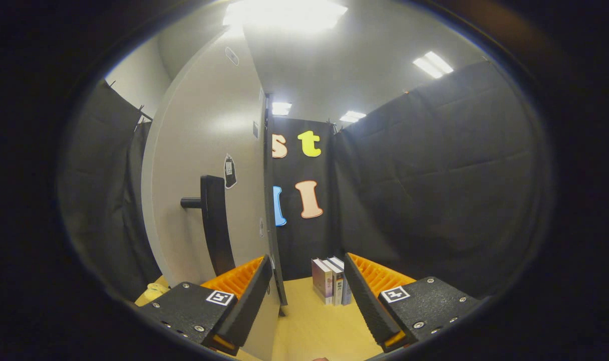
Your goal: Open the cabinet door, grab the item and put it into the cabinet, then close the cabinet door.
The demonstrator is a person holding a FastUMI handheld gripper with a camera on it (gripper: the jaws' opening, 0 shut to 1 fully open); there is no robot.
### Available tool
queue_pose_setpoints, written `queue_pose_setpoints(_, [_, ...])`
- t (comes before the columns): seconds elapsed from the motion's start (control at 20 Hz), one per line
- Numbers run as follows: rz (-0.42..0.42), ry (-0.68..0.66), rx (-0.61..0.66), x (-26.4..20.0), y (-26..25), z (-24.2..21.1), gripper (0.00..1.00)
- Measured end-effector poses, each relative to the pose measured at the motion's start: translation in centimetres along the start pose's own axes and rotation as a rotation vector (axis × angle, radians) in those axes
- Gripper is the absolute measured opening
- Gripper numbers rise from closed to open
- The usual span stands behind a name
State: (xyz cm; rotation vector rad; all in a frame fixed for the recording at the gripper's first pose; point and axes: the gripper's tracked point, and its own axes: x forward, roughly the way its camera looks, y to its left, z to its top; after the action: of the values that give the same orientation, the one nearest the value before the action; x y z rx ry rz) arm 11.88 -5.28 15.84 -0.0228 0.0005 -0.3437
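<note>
The fingers (308,301) stand open and empty astride the edge of the cabinet door (204,165), beside its handle (215,225), so they could knock it while reaching for the books (329,281) standing on the desk (319,326).

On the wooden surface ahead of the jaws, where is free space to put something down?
The gripper is open, holding nothing. Bare table lies between the jaws, bordered by the cabinet door edge on one side and the standing books ahead. Beside the books it is crowded. A yellow item lies beyond the door.
</note>
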Motion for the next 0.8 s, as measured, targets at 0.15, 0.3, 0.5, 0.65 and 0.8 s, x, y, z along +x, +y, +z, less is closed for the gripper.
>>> queue_pose_setpoints(0.15, [0.016,0.000,0.018,-0.1,1.0,-0.1,0.90])
queue_pose_setpoints(0.3, [0.040,-0.010,0.005,-0.1,2.3,-0.1,0.90])
queue_pose_setpoints(0.5, [0.091,-0.008,0.011,0.1,4.6,-0.3,0.90])
queue_pose_setpoints(0.65, [0.116,-0.013,0.018,0.4,6.1,-0.3,0.90])
queue_pose_setpoints(0.8, [0.141,-0.013,0.028,0.8,7.6,-0.4,0.90])
